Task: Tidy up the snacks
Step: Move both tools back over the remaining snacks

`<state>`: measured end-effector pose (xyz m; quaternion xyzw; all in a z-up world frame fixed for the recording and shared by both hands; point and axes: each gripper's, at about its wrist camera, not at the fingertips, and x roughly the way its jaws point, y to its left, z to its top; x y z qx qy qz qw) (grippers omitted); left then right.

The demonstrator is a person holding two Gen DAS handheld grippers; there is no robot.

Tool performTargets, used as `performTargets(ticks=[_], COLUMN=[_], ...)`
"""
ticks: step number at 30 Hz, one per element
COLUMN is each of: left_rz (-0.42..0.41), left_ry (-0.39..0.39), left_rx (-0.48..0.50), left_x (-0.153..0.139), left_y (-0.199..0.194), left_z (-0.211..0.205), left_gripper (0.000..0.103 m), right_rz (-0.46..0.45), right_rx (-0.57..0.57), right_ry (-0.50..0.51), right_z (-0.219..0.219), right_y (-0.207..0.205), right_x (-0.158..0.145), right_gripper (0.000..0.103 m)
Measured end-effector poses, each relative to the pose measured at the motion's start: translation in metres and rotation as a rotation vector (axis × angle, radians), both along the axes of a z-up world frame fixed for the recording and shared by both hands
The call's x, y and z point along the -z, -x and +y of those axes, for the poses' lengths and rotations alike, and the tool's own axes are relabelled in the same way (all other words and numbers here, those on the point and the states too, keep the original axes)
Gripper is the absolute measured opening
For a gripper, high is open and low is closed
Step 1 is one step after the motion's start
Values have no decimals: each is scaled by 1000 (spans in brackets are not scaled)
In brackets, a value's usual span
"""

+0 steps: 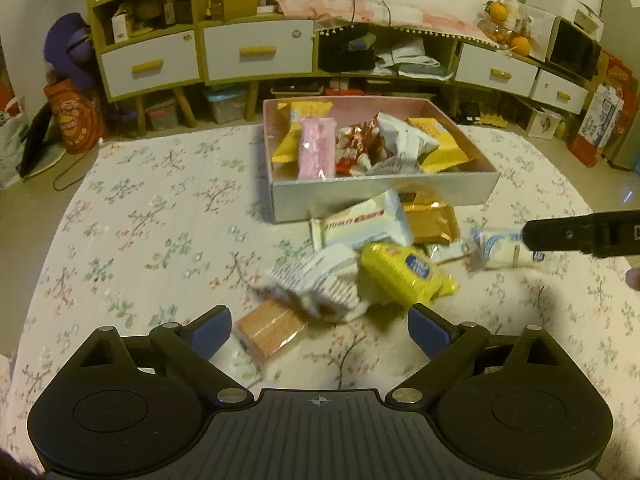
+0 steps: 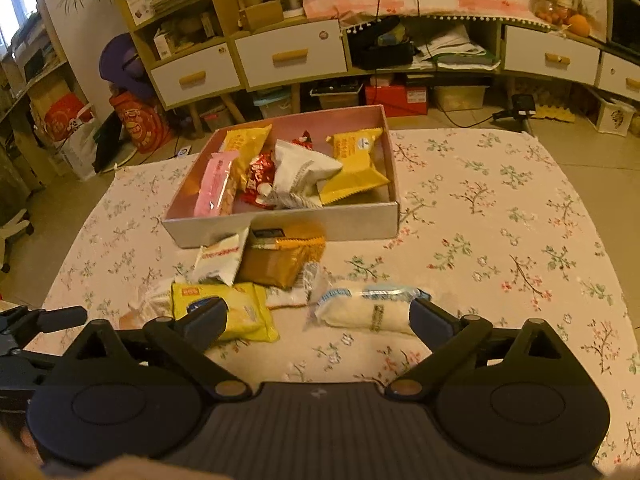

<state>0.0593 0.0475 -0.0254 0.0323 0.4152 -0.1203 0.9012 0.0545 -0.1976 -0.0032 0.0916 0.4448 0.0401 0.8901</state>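
A shallow white box (image 1: 384, 194) with a pink inside holds several snack packets. In front of it, loose packets lie on the flowered cloth. My left gripper (image 1: 320, 326) is open over a crinkled white packet (image 1: 316, 280) and an orange wafer packet (image 1: 268, 332); a yellow packet (image 1: 404, 272) lies just beyond its right finger. My right gripper (image 2: 318, 316) is open too. A white-and-blue packet (image 2: 368, 308) lies between its fingers, close to the right one. The yellow packet (image 2: 236, 312) sits by the left finger. Neither gripper presses on anything.
A white packet (image 2: 220, 258) and a brown packet (image 2: 276, 264) lean against the box front (image 2: 280, 224). The right gripper's finger (image 1: 580, 236) reaches in from the right of the left wrist view. Drawers and shelves (image 2: 288, 56) stand beyond the cloth's far edge.
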Motion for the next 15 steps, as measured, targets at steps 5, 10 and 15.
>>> performTargets(ticks=[5, 10, 15], left_rz=[2, 4, 4], left_ry=[-32, -98, -137], left_rx=[42, 92, 120], left_x=[12, 26, 41], left_y=[7, 10, 10], left_z=[5, 9, 18], left_gripper=[96, 96, 97], right_rz=[-24, -13, -5], right_rx=[-14, 9, -15], right_ry=[41, 69, 95], right_z=[-10, -18, -24], right_y=[10, 16, 19], right_x=[6, 20, 33], right_gripper=[102, 102, 102])
